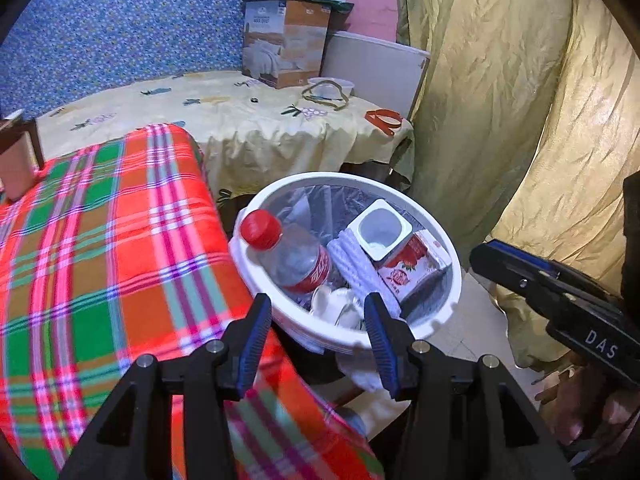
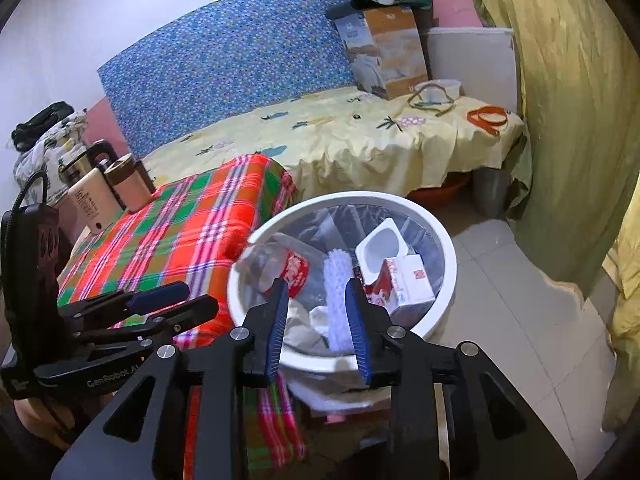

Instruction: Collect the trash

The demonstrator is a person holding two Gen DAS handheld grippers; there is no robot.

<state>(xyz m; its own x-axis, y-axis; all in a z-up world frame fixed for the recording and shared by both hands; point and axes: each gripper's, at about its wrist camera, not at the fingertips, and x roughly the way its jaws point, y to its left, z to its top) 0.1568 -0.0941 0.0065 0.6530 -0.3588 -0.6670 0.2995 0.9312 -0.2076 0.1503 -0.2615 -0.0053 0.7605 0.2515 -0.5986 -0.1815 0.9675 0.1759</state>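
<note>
The left gripper (image 1: pixel 318 330) hangs spread and empty over the near rim of the white bin (image 1: pixel 450 240); the right gripper (image 2: pixel 318 322) does likewise. The bottle (image 1: pixel 292 254), yogurt cup (image 1: pixel 380 228) and carton (image 1: pixel 416 268) lie inside, seemingly dropped there, so collection looks mostly complete.

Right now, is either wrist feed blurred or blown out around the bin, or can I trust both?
Left wrist view: bin contents sharp, the bottle cap crisp; curtain bright but not clipped; fisheye bends the edges. Right wrist view: the bottle is smeared with blur, the yogurt cup and carton readable; upper-left wall washed pale. Trust the left feed more.
</note>
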